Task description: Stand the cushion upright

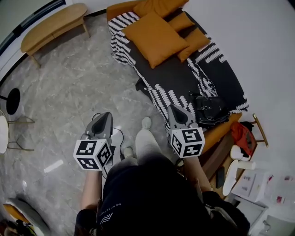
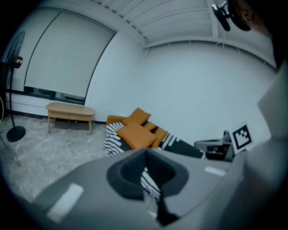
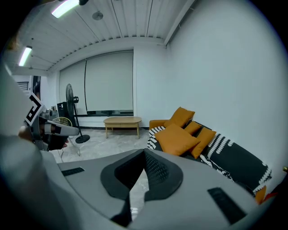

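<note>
A large square orange fabric cushion (image 1: 154, 38) lies flat on the seat of a couch, near its far end and not upright. There are four orange cushions in all. One more large cushion (image 1: 161, 5) is propped at the couch's orange end rest (image 1: 120, 9). Two smaller cushions (image 1: 182, 21) (image 1: 196, 41) lie on the wall side of the flat one, each partly tucked under its neighbour. A single black throw with white feathery stripes (image 1: 175, 73) covers the seat, so little of the couch itself shows. One black handbag (image 1: 209, 109) sits on the throw at the near end, its edge cut off by the right gripper. The couch runs along a plain white wall (image 1: 249, 41). Across the grey marbled floor (image 1: 78, 83) stands one long pale wooden bench (image 1: 53, 26), and one black pedestal fan (image 3: 70, 96) stands near the window blind. Two grey handheld grippers are held low in front of the person, well short of the cushions. The left gripper (image 1: 107, 116) has its jaws pressed together with nothing between them. The right gripper (image 1: 174, 109) is likewise closed and empty. The person's hands are hidden beneath the marker cubes, and each gripper's own grey body fills the lower half of its view.
</note>
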`<state>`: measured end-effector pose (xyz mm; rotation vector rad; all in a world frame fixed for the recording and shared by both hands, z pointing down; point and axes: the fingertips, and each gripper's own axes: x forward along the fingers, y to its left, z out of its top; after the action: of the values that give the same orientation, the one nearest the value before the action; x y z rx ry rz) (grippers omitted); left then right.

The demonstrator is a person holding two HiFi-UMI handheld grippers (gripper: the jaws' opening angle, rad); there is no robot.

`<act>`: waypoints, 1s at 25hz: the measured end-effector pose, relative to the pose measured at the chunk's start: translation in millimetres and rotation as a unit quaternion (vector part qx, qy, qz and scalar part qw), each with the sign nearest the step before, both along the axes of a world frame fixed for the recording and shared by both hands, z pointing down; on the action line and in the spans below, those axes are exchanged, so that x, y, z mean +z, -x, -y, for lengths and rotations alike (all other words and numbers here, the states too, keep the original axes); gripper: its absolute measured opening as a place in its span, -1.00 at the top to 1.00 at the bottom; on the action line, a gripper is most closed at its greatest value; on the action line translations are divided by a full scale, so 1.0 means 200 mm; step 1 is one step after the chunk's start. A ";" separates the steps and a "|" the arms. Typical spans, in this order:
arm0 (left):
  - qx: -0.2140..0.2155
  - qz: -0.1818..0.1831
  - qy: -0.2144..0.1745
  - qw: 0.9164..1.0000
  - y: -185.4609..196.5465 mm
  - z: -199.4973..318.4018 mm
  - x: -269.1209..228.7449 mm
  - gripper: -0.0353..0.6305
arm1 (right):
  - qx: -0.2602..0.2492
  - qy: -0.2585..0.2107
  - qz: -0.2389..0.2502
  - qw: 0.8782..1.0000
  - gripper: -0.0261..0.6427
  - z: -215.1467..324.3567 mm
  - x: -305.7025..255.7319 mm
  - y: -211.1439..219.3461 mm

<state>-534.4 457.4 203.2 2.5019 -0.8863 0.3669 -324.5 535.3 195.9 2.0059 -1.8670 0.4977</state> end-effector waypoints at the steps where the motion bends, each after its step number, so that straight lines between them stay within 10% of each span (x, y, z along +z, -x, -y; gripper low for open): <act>1: -0.009 -0.001 0.000 1.000 -0.01 0.04 0.01 0.87 | -0.004 -0.002 0.001 1.000 0.94 0.05 0.01 -0.03; 25: -0.078 0.028 0.007 0.997 -0.87 0.78 0.13 0.87 | -0.068 0.012 0.039 0.997 0.94 0.81 0.13 -0.94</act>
<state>-360.7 301.8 229.5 2.4011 -1.0888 0.3921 -136.2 373.0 222.4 1.8526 -2.0173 0.5662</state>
